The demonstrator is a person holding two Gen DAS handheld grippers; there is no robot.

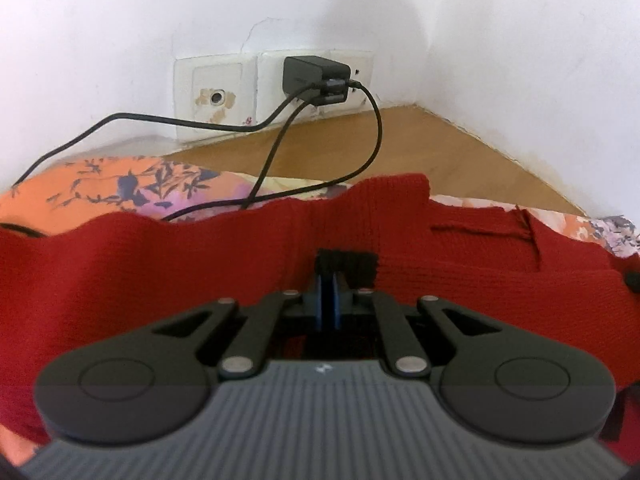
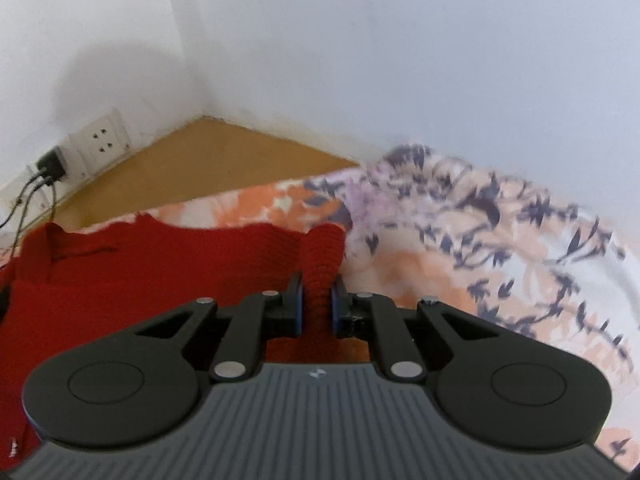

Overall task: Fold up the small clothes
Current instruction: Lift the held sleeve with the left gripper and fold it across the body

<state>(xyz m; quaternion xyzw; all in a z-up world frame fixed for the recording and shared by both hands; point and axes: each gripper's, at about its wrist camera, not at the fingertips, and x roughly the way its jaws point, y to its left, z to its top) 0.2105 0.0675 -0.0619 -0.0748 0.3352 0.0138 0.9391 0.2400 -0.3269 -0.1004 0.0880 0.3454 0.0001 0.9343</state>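
A red knit garment (image 1: pixel 160 272) lies spread over a floral bedsheet (image 1: pixel 120 184). My left gripper (image 1: pixel 329 280) sits low on it, blue pads pressed together; a crease runs from the tips to the garment's far edge, and the pinched cloth is hidden by the fingers. In the right wrist view the same red garment (image 2: pixel 160 264) stretches away to the left. My right gripper (image 2: pixel 316 300) is shut on a bunched ridge of it, which sticks up between the pads. The right gripper's edge shows as a dark spot (image 1: pixel 632 280) at the far right.
Black cables (image 1: pixel 272 160) run from a charger (image 1: pixel 316 80) in the wall sockets (image 1: pixel 224 96) and trail over the sheet to the garment's far edge. A wooden ledge (image 1: pixel 400 148) fills the corner between two white walls. The bedsheet (image 2: pixel 480 240) extends right of the garment.
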